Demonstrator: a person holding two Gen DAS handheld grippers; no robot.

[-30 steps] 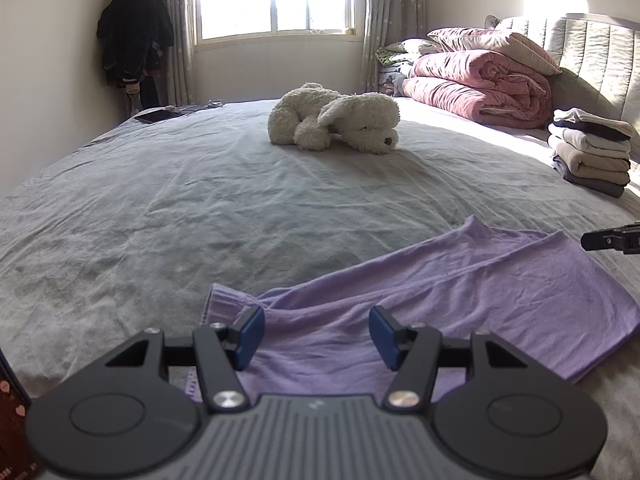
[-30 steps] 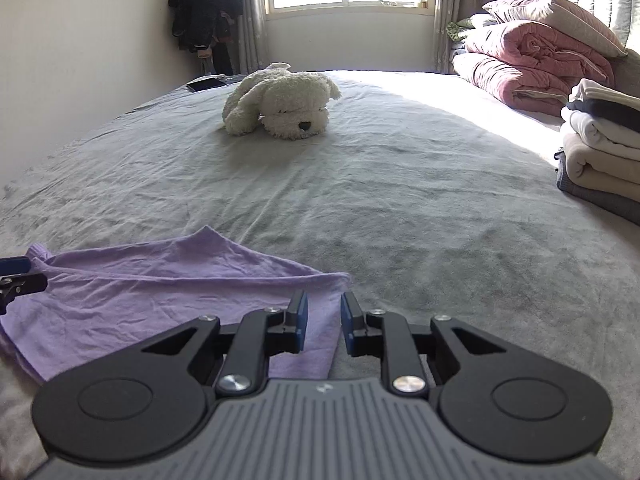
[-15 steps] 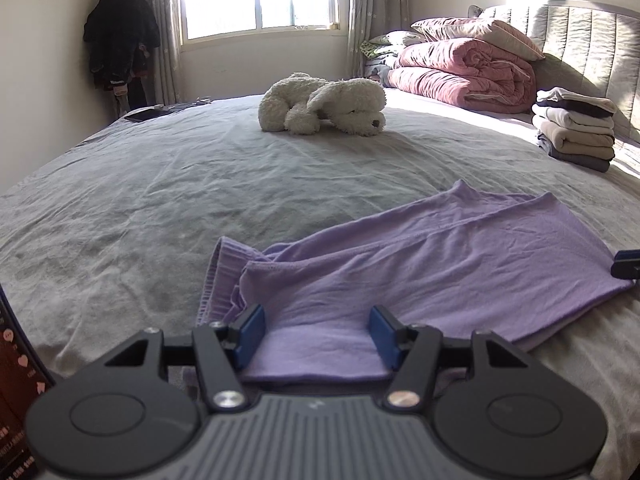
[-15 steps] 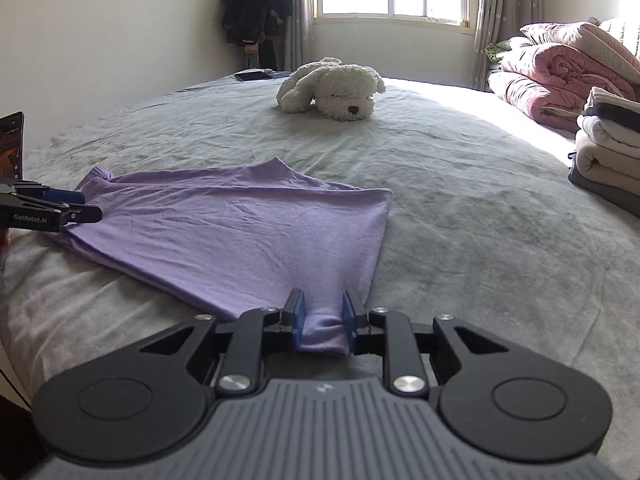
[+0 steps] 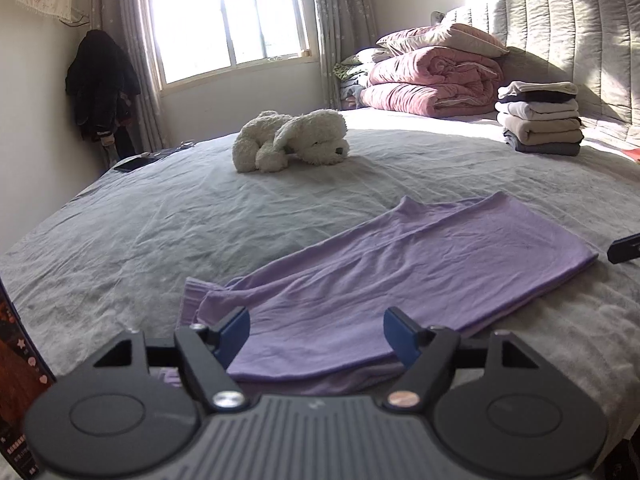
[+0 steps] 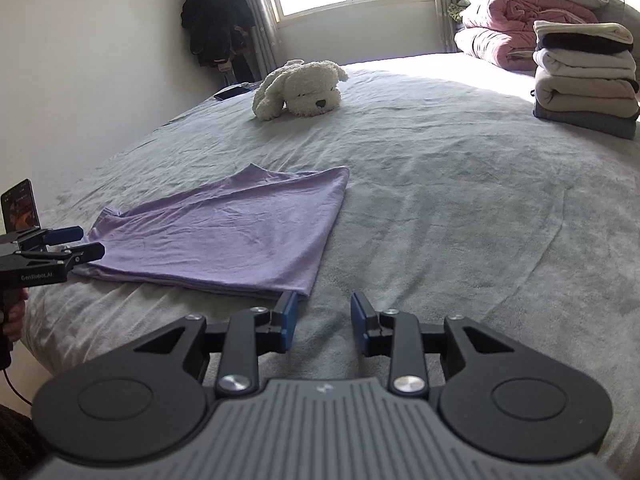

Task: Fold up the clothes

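Note:
A purple garment [image 5: 400, 276] lies folded flat on the grey bed; it also shows in the right wrist view [image 6: 224, 232]. My left gripper [image 5: 316, 332] is open and empty, its blue pads just above the garment's near left end. My right gripper [image 6: 320, 322] is open and empty, just off the garment's near right corner, over bare sheet. The left gripper also shows at the left edge of the right wrist view [image 6: 72, 244], beside the garment's left end. The right gripper's tip shows at the right edge of the left wrist view [image 5: 624, 248].
A white plush dog [image 5: 288, 140] lies mid-bed. A stack of folded clothes [image 5: 540, 118] and pink quilts [image 5: 432, 84] sit by the headboard. A phone [image 6: 20, 208] stands at the bed's left edge. The grey bed sheet [image 6: 460, 200] stretches to the right.
My right gripper was shut on the garment's corner, carried it over and has let go; it now stands open. The garment lies folded narrower. My left gripper stayed open.

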